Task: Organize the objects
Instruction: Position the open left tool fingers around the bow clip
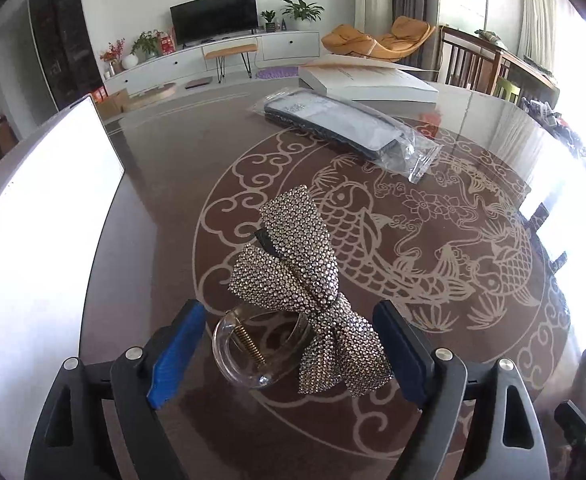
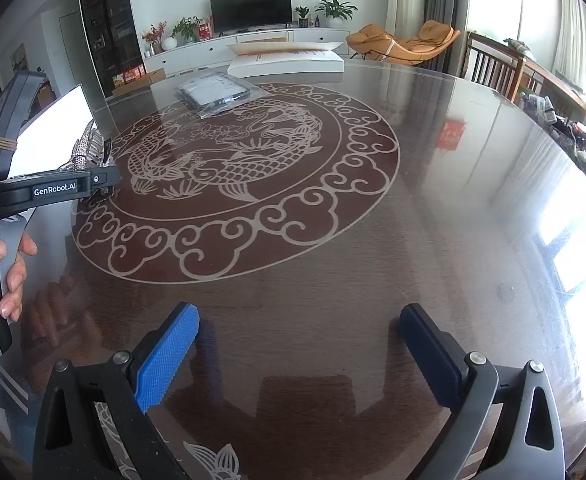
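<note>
A rhinestone bow hair clip (image 1: 297, 280) with a clear claw and spring lies on the dark round table (image 1: 165, 184), between the open fingers of my left gripper (image 1: 291, 344); neither blue pad touches it. The clip's tip (image 2: 91, 148) shows in the right wrist view behind the left gripper's body. A dark item in a clear plastic bag (image 1: 349, 124) lies farther back, also in the right wrist view (image 2: 213, 94). A flat white box (image 1: 369, 78) sits at the far edge. My right gripper (image 2: 299, 344) is open and empty over bare table.
A white panel (image 1: 41, 216) stands at the table's left edge, close to the left gripper. Wooden chairs (image 1: 473, 64) and cluttered items (image 2: 565, 124) line the right side. The person's hand (image 2: 9, 268) holds the left gripper's handle.
</note>
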The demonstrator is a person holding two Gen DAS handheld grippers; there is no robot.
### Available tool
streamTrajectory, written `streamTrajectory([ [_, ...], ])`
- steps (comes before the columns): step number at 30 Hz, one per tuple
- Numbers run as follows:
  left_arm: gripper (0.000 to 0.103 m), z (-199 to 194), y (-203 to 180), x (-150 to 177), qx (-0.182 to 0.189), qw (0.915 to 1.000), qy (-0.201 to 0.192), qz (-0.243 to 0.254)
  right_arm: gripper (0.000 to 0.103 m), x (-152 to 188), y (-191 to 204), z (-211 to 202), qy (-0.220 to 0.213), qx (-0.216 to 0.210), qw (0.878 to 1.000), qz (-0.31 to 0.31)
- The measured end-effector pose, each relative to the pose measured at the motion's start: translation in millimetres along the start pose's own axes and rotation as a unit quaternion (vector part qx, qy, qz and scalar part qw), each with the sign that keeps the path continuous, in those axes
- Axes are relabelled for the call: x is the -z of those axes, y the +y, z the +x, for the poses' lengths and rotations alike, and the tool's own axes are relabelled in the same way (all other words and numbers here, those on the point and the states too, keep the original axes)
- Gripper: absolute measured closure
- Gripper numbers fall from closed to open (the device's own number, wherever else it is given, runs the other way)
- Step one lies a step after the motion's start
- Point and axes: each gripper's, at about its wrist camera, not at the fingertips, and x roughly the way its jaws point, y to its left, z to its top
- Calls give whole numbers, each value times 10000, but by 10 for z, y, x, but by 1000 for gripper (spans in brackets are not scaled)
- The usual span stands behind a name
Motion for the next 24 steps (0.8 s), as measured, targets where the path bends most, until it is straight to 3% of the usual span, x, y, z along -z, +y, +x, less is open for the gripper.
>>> streamTrajectory([
  [6, 15, 38, 96, 53, 91, 9994, 71, -318, 2, -1, 0, 2, 6, 9, 10000, -11],
  [24, 0, 30, 152, 100, -197, 9983, 152, -526, 1, 15, 42, 10, 71, 102, 9999, -117],
])
